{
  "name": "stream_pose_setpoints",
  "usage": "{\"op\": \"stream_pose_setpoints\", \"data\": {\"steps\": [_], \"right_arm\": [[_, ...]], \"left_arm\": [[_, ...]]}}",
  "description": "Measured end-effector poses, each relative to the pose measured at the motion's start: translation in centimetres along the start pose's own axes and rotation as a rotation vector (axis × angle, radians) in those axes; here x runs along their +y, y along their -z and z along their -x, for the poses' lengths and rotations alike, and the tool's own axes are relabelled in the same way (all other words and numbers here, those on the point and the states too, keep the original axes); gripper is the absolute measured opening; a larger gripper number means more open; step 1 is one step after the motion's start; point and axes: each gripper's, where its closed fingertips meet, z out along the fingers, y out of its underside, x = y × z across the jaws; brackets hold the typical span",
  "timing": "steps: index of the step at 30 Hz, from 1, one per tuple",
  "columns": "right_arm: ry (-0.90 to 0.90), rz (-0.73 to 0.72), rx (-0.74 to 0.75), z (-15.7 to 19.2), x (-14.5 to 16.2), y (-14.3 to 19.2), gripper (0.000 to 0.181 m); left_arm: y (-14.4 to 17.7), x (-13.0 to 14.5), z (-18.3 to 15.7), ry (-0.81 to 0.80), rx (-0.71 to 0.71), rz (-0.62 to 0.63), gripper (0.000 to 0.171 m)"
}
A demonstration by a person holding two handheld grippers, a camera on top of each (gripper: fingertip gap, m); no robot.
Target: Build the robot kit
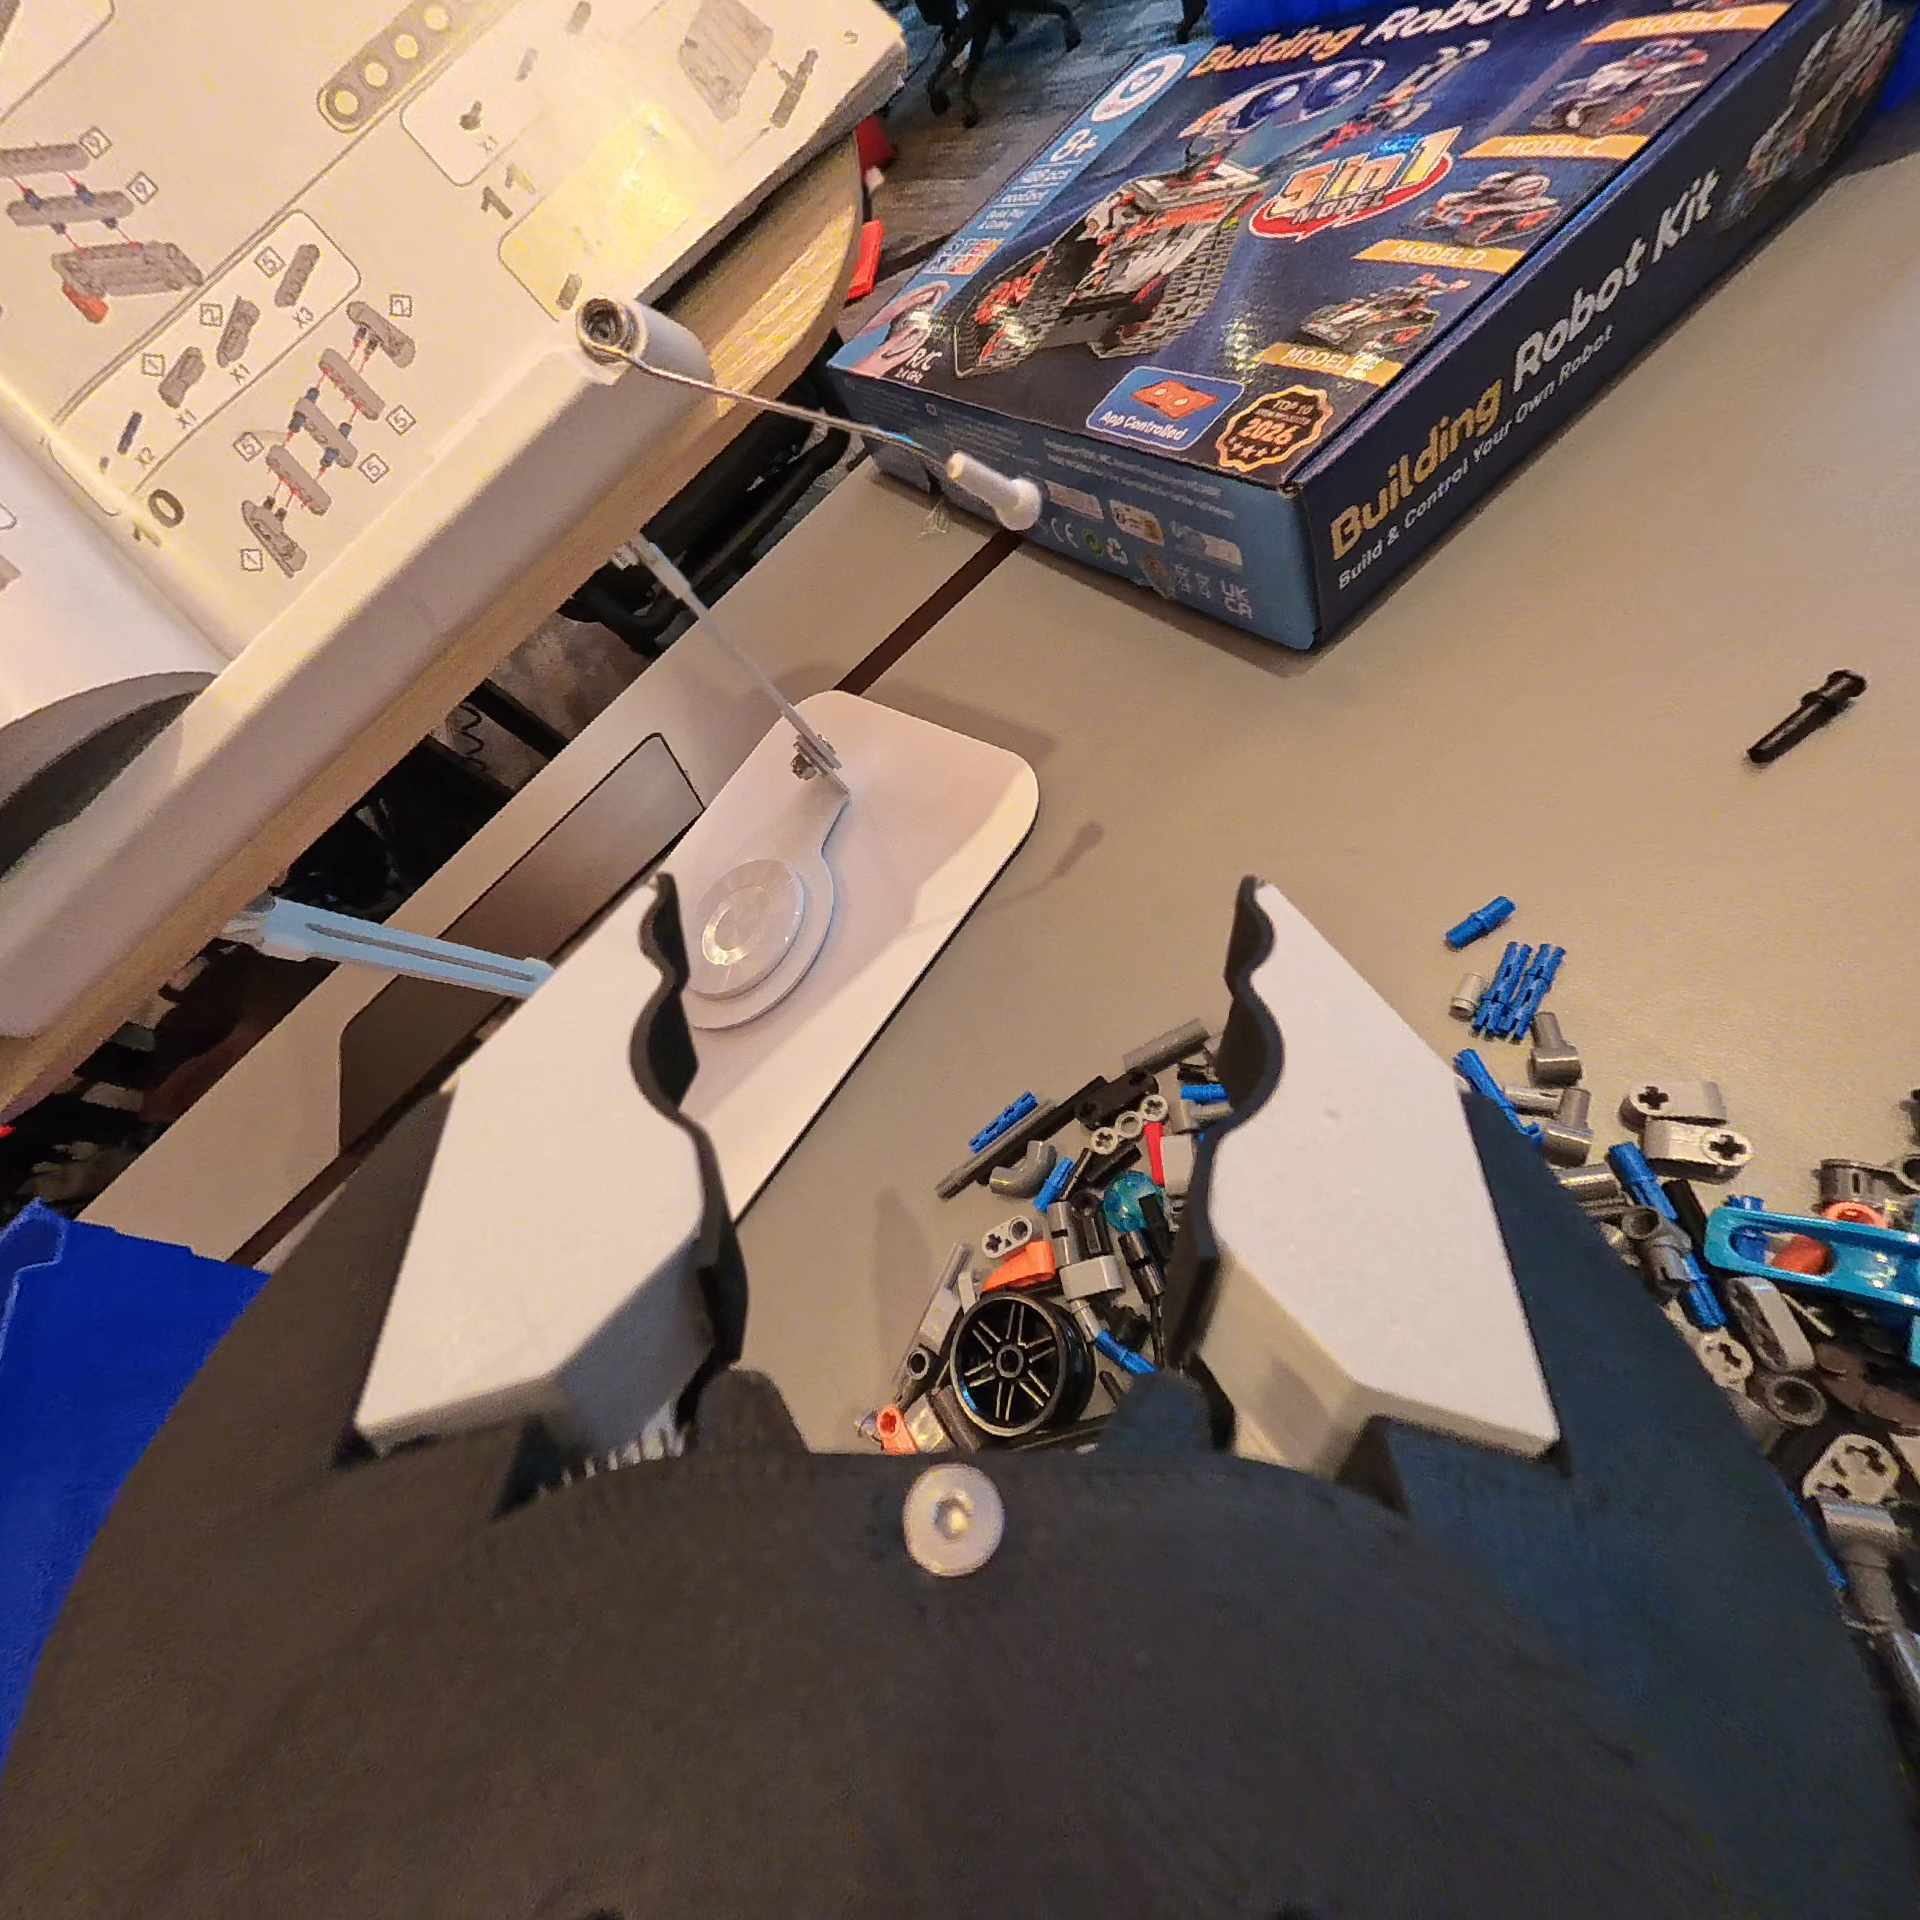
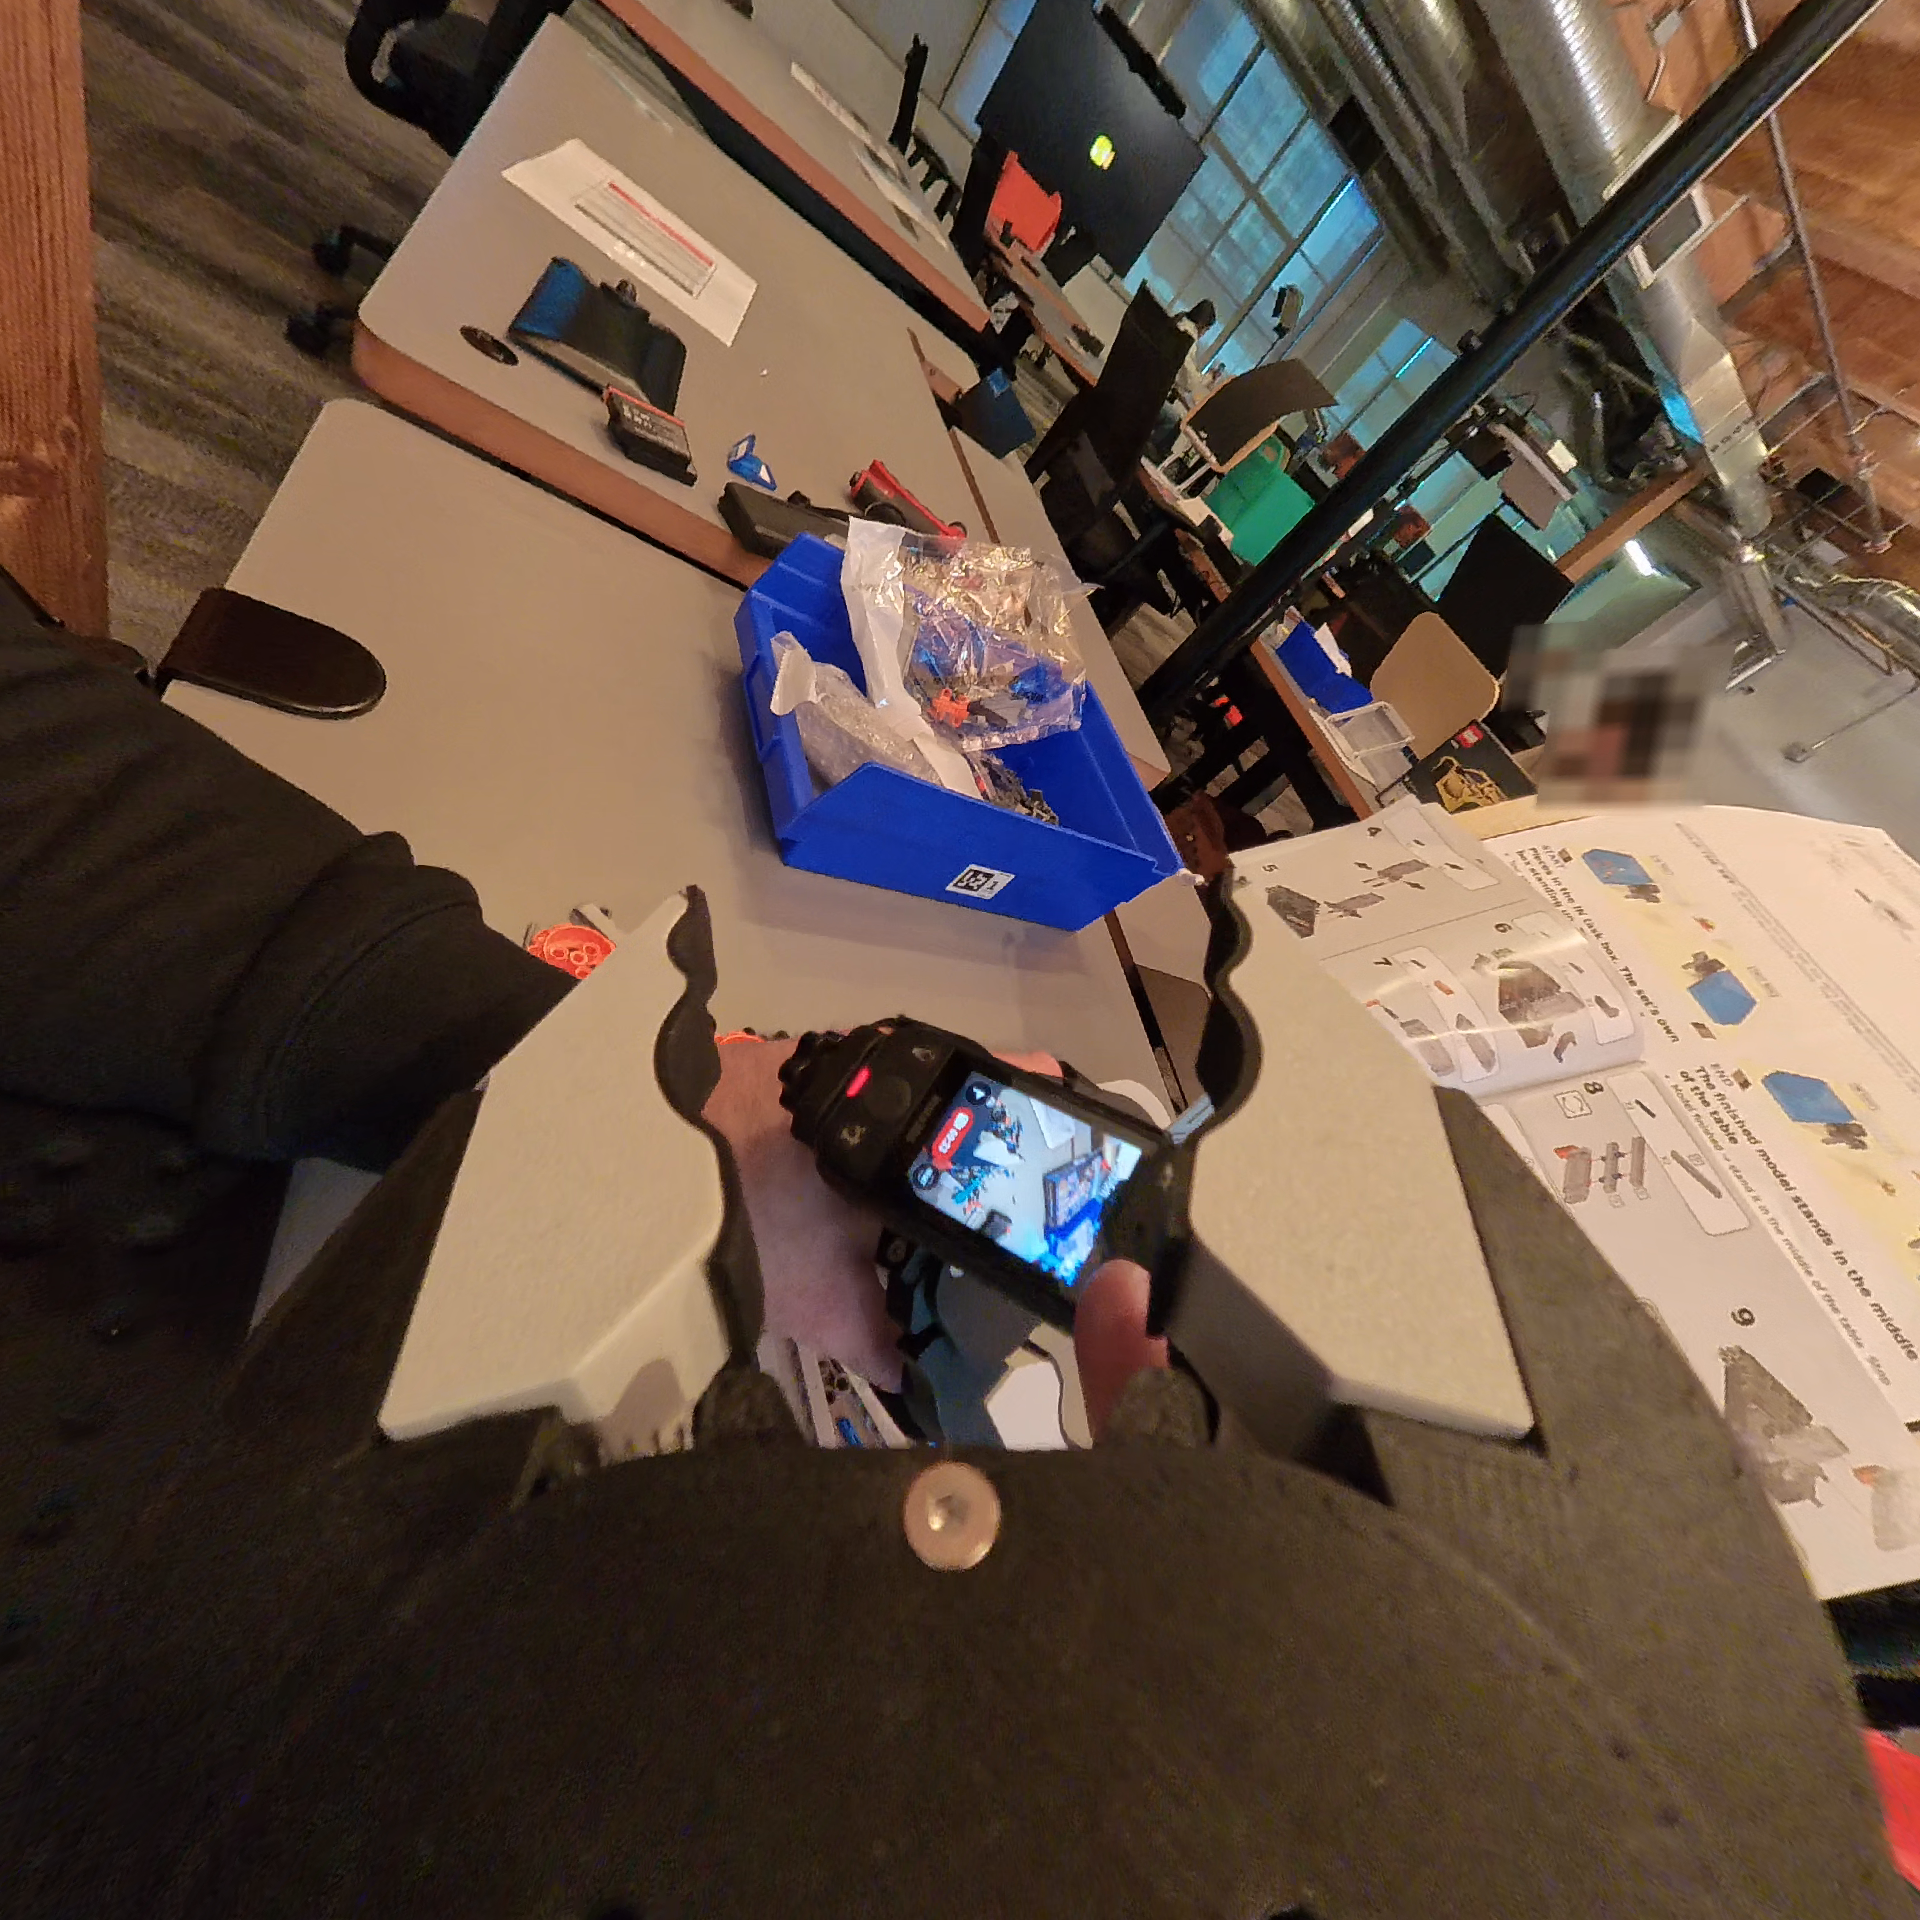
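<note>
My left gripper [image 1: 951, 904] is open and empty, held above a grey table [image 1: 1299, 790]. Below it lies a heap of small building parts [image 1: 1091, 1247], grey, blue and black, with a black spoked wheel [image 1: 1020, 1361]. A white stand base [image 1: 894, 904] lies just left of the heap. My right gripper [image 2: 956, 914] is open and empty. Between its fingers, lower down, a person's hand [image 2: 821, 1195] holds a black camera with a lit screen [image 2: 997, 1164] on the other gripper. A blue bin [image 2: 956, 810] with plastic bags of parts stands beyond it.
A blue kit box [image 1: 1403, 312] lies at the back right. A black pin [image 1: 1806, 715] lies alone on the table. An open instruction booklet [image 1: 260, 312] rests on a stand at the left and shows in the right wrist view [image 2: 1621, 1091]. A dark sleeve [image 2: 208, 935] is at the left. My right tips are about 25 cm from the black spoked wheel [image 1: 1020, 1361], my left tips only 11 cm.
</note>
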Motion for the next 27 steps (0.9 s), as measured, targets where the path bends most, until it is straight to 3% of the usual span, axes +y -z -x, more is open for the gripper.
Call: {"op": "stream_pose_setpoints", "data": {"steps": [5, 13, 21, 27], "right_arm": [[-0.022, -0.062, 0.035, -0.8, -0.5, 1.2, 0.090], [-0.077, -0.218, 0.102, -2.9, -1.9, 4.7, 0.084], [-0.185, -0.185, 0.229, -6.8, 3.0, 6.1, 0.080], [-0.189, -0.129, 0.246, -7.0, 4.8, 5.1, 0.080]], "left_arm": [[0.4, -0.4, -0.1, 0.022, 0.027, -0.025, 0.074], [1.0, -0.4, 0.3, 0.096, 0.081, -0.053, 0.000], [2.4, -0.3, 6.0, 0.285, -0.063, -0.157, 0.003], [3.1, 2.0, 10.9, 0.439, -0.199, -0.165, 0.047]]}}
